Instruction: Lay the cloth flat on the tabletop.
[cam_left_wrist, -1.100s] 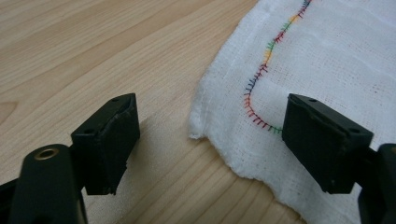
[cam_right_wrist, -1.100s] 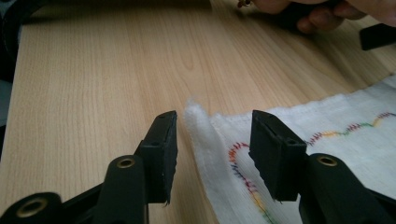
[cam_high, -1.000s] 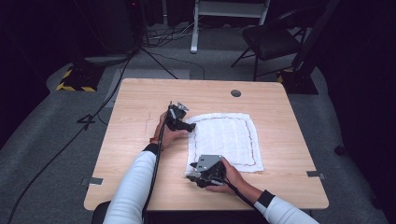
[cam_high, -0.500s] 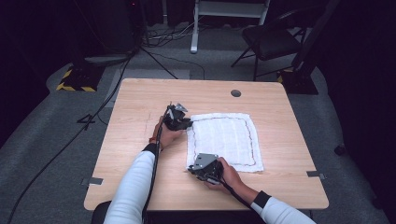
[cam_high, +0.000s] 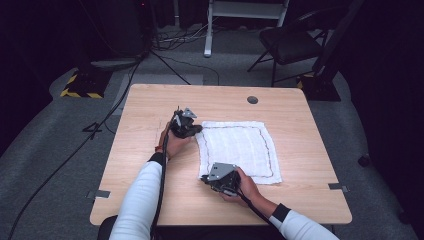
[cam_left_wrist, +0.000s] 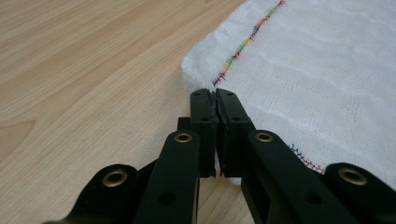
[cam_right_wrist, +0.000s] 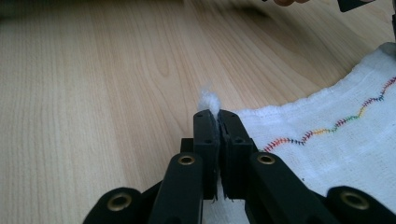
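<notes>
Left gripper (cam_left_wrist: 215, 100) and right gripper (cam_right_wrist: 218, 116) just closed, each pinching cloth (cam_high: 240, 147) left-side corner; thin bite, slip risked when lifted.

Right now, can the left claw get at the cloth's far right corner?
Probably not: the left claw is shut on the near-side edge of the cloth, and that corner lies across the whole cloth.

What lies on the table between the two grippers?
In the high view, the white cloth's left edge runs from left gripper to right gripper; each clamps a corner.
</notes>
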